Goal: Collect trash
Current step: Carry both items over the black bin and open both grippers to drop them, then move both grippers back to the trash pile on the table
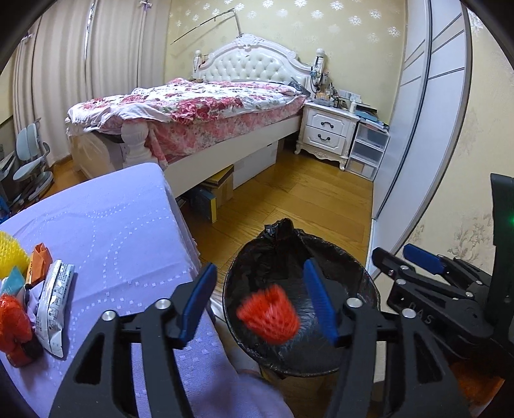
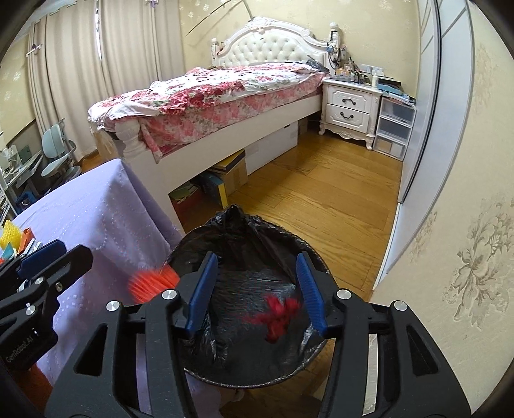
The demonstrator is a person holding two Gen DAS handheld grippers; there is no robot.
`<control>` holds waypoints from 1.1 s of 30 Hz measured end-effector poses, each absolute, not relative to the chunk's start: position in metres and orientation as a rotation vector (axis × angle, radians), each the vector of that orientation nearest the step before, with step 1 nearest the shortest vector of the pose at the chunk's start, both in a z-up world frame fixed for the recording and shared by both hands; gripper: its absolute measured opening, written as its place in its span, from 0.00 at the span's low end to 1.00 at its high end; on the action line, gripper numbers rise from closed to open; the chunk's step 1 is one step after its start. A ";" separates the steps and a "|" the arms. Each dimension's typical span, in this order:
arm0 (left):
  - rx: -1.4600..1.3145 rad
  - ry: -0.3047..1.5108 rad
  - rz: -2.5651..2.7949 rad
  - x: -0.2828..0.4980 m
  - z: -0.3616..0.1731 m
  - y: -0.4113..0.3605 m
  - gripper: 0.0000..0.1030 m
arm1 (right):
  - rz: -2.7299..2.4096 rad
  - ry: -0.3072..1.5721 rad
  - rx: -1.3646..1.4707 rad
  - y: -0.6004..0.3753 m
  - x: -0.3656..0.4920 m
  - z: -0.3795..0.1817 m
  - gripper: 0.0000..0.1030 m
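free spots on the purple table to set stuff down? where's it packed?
Bare cloth runs from the wrapper pile to the table edge beside the bin, and back toward the bed. Crowded: the near-left corner, with yellow mesh and orange items.

A home bedroom, bed (image 1: 205, 106) with floral quilt and tufted white headboard (image 1: 253, 62) straight ahead of the gripper, nightstand (image 1: 327, 130) ahead to its right, curtains (image 1: 96, 54) far left, wood floor (image 1: 305, 199), patterned wallpaper (image 1: 289, 29), wardrobe door (image 1: 420, 106) at right
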State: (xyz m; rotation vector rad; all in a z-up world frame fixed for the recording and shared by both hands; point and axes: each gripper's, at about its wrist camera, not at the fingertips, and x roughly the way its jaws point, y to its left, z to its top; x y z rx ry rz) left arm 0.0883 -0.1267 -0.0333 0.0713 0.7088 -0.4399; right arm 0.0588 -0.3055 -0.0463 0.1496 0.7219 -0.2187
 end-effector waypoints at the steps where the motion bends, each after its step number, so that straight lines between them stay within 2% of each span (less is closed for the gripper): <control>1: 0.069 0.709 -0.435 0.088 -0.034 -0.126 0.67 | -0.224 0.722 0.154 -0.308 0.059 -0.046 0.51; 5: 0.054 0.705 -0.415 0.088 -0.032 -0.122 0.73 | -0.239 0.714 0.169 -0.311 0.056 -0.045 0.56; 13: 0.071 0.680 -0.347 0.078 -0.023 -0.106 0.74 | -0.225 0.708 0.175 -0.302 0.048 -0.041 0.64; 33: -0.016 0.676 -0.081 0.048 -0.017 0.018 0.74 | -0.014 0.750 0.109 -0.197 0.043 -0.037 0.66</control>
